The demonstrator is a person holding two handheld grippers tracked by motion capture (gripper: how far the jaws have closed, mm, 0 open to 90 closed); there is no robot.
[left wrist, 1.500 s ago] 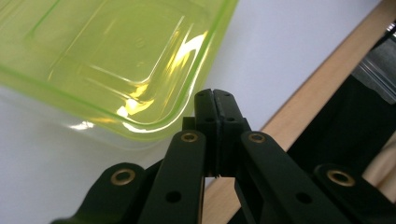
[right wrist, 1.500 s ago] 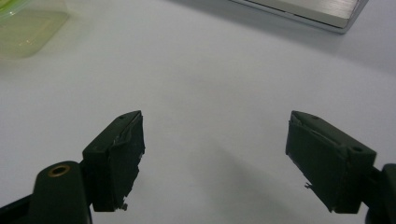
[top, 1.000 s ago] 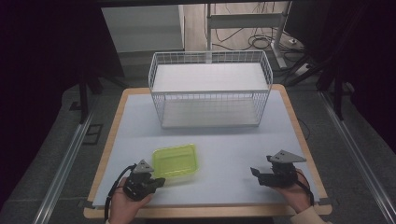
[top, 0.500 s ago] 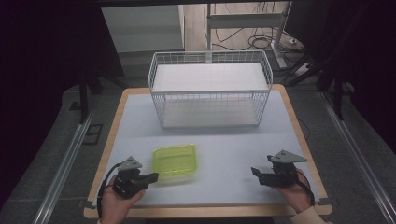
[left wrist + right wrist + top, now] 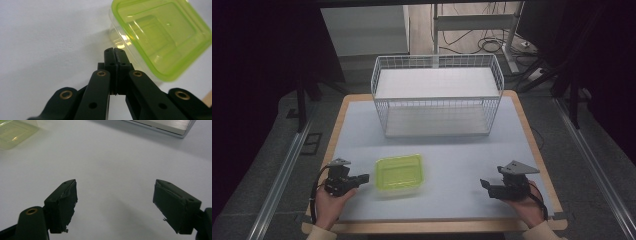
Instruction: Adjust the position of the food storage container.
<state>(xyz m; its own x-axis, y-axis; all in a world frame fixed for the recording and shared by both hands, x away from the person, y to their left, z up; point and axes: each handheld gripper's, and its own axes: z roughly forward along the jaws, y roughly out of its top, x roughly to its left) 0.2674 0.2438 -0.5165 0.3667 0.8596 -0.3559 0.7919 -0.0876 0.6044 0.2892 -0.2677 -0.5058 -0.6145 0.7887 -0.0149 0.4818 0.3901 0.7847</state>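
Green container (image 5: 399, 172) mid-table, left claw (image 5: 364, 177) beside

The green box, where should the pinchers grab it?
Probably the green box by its near left rim, coming from the left where the left gripper sits shut beside it. The lid edge sticks out like a lip, and the body looks too wide. The jaws must open first.
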